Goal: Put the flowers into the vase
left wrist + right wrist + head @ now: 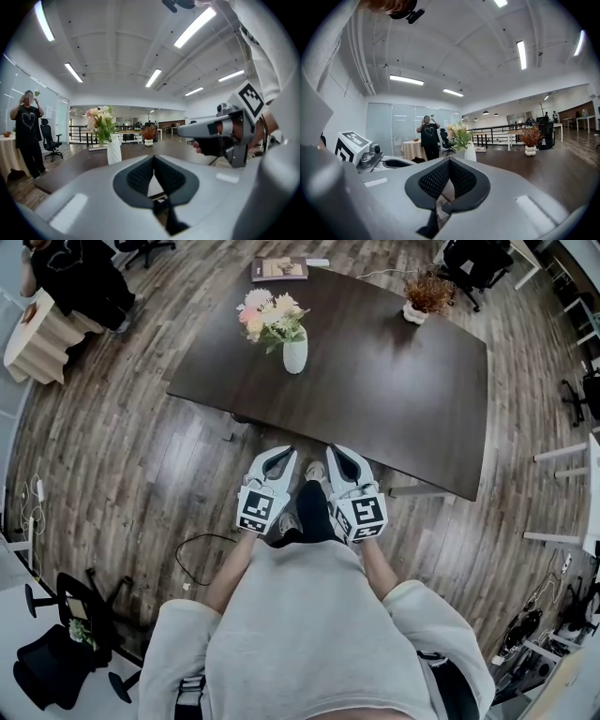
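Both the left gripper [278, 457] and the right gripper [336, 455] are held side by side at waist level, fingers closed and empty.

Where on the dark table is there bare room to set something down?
The table is bare from the white vase across to its near right corner, in front of the potted plant. Crowded only at the left end: flowers, vase, book.

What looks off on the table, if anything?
Nothing stands out. The vase stands upright on the table with the flowers in it; the potted plant is upright and the book lies flat. The left tongs and right tongs are shut and empty, short of the table.
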Demonstrator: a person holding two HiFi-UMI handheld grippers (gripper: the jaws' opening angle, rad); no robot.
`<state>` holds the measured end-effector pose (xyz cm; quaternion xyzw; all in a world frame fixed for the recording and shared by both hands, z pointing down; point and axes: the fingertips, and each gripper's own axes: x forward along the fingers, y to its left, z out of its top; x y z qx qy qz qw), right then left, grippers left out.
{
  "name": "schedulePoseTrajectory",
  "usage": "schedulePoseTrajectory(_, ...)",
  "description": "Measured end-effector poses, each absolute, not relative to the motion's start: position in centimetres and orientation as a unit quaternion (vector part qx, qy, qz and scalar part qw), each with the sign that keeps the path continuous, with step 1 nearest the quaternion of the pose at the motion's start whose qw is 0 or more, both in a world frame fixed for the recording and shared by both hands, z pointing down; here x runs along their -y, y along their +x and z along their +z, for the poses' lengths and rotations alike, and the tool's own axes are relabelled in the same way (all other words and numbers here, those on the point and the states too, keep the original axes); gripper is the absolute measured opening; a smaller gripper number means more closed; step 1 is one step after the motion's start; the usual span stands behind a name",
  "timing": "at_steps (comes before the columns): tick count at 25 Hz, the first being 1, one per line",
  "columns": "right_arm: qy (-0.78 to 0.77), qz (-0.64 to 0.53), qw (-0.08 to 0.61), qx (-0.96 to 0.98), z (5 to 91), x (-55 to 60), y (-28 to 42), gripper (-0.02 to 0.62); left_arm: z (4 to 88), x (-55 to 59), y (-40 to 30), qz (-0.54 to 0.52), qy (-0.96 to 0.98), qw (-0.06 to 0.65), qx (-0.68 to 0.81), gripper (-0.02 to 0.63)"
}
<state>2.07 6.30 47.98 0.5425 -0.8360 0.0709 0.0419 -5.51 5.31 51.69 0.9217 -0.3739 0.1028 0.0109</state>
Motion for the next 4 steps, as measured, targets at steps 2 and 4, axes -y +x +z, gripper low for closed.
schedulePoseTrajectory(2,0.543,0.073,0.043,0.835,48.09,-6.31,2.13,-0.005,51.83,-5.25,-5.47,0.104,0.922,0.012,0.373,0.011)
schedulePoseTrajectory(4,0.544,0.074,0.044,0.834,48.20,-6.27,2.12,-0.005,51.88,-5.10,-5.50,0.105,0.922,0.012,0.372,0.011)
